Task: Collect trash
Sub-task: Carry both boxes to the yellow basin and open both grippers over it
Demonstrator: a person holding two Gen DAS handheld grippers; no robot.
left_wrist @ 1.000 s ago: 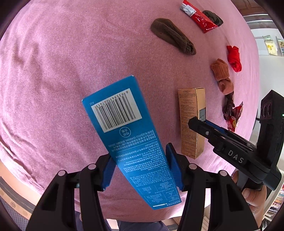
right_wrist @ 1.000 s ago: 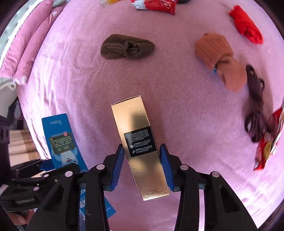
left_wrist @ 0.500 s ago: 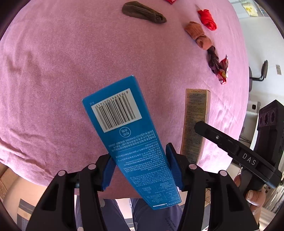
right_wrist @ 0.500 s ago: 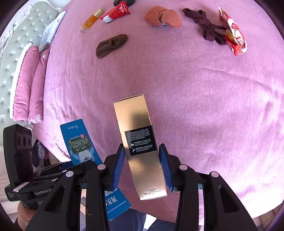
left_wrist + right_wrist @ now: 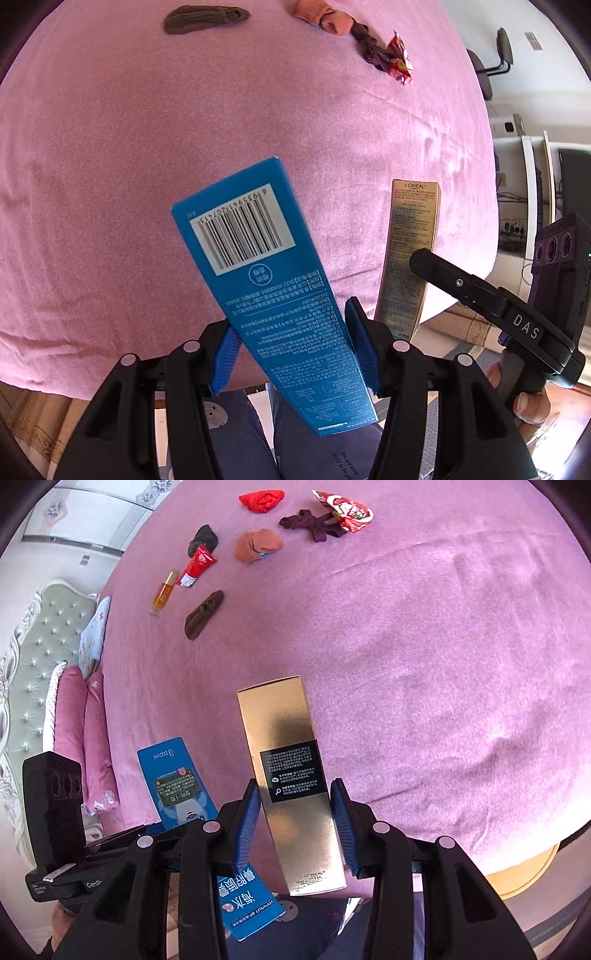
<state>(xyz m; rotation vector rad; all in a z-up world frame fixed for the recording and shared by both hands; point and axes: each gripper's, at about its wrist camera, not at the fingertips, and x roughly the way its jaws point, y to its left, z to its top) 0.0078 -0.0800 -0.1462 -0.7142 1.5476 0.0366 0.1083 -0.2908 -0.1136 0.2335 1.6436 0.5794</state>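
I hold a two-finger gripper in each hand, above a bed covered with a pink blanket (image 5: 184,129). My left gripper (image 5: 291,350) pinches a tall blue carton (image 5: 266,280) between its blue pads, gripped low on its length, with the barcode end pointing away from me. My right gripper (image 5: 293,827) grips a gold carton (image 5: 291,775) in the same manner, the blue pads on either side of its long faces. Both cartons hang in the air above the near edge of the bed, side by side and just apart, clear of the blanket.

As I judge it, the step in hand is carrying these two empty boxes off to be thrown away; picking them up is done. No bin shows in either view, so the next move calls for finding one off the bed, bringing each carton over its mouth, and only then spreading the fingers.

More remains at the far side of the blanket: a crumpled red snack wrapper (image 5: 347,511), a red tube (image 5: 195,566) and a small amber bottle (image 5: 162,594). They lie among socks, including a brown sock (image 5: 205,614), which I judge are not trash and should stay.
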